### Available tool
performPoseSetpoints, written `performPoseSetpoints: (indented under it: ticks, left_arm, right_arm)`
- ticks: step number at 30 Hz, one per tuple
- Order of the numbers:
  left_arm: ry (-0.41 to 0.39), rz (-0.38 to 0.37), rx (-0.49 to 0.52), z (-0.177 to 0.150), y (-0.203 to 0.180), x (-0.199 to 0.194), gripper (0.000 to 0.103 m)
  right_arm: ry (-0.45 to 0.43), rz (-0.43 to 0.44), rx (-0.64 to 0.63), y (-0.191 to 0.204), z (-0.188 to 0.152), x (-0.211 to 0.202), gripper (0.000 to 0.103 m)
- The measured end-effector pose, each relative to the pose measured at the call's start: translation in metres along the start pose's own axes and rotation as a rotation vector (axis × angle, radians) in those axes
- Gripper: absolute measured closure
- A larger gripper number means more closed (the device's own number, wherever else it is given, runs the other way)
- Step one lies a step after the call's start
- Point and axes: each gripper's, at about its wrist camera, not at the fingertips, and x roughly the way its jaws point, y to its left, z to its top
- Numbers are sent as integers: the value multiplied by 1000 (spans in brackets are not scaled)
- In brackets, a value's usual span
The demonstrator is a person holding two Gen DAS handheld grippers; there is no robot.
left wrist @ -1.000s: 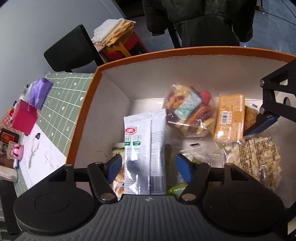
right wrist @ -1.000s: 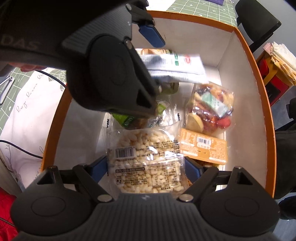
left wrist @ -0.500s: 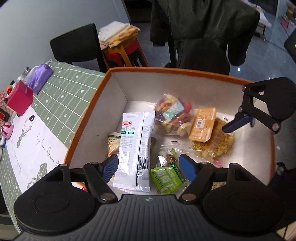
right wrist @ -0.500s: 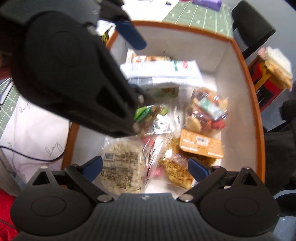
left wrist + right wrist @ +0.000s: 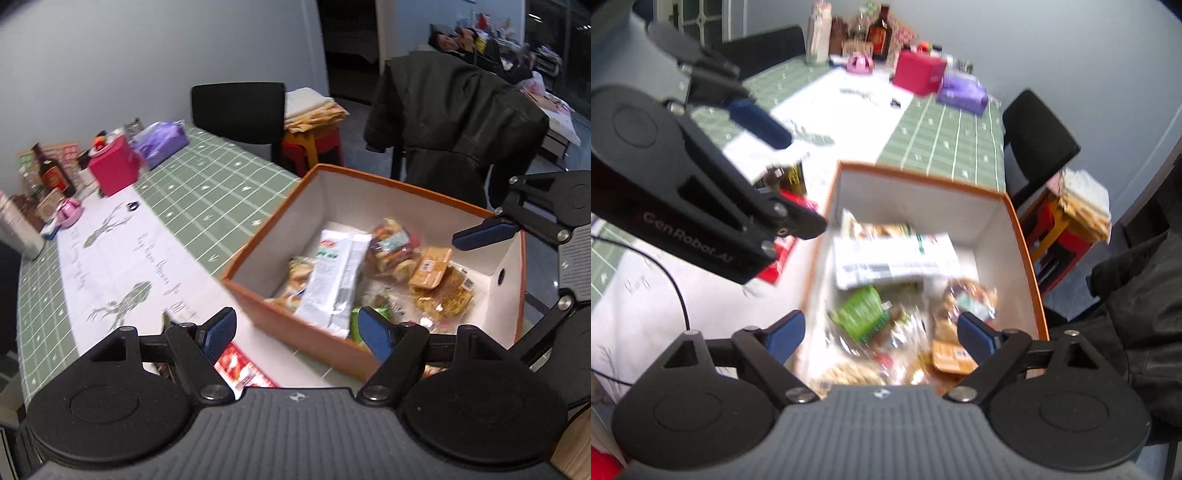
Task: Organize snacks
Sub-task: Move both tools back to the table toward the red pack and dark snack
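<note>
An orange box with white inner walls holds several snack packs: a long white packet, a clear bag of mixed snacks, an orange pack and a green pack. My left gripper hangs open above the box's near wall with nothing between its fingers. My right gripper is above the box's other end. Its jaws stand wide but are closing, with nothing held between them. A red packet lies on the table beside the box.
The box sits on a table with a green checked cloth and a white runner. A pink box, a purple pack and bottles stand at the far end. A black chair and a dark jacket stand beyond.
Both grippers have let go of their packs, the white packet and a pale puffed-snack bag, and risen out of the box. The left one has also swung out over the box's near wall.
</note>
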Motion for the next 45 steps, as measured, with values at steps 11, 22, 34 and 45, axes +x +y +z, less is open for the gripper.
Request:
performPoseSetpoints:
  ticks: [11,22,34,45]
  left_arm:
    - [1,69,-117,-53,53,-37,15]
    - [45,79,-183,-97,92,-18,16]
    - [74,120,-133,-117,117,24,20]
    - [136,139,-44,-93,128,63,23]
  right_arm:
    - [-19,-3,-28,53,32,-1,21]
    - [17,74,17,88,46,30,22]
    - [49,82,110,119,48,123,36]
    - [105,58,75,121,55,169,28]
